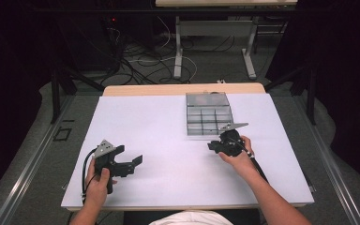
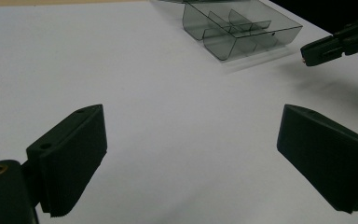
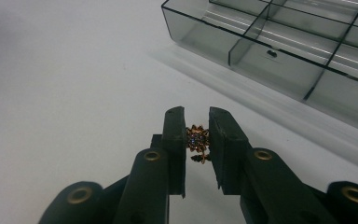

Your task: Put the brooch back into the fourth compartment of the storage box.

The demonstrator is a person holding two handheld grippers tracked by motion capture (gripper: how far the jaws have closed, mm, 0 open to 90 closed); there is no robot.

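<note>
Right tool [image 3: 197, 140] pinches gold ornament [image 3: 197, 139]; left tool [image 2: 191, 163] agape.

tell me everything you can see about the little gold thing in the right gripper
The small ornament is gold-coloured and flower-shaped, with pointed petals around a pale sparkly centre and a darker bit hanging below. It looks like metal jewellery. The right gripper has it pinched between the jaw tips, above the white table, a little short of the clear compartment box. Only the jaws touch it.
</note>
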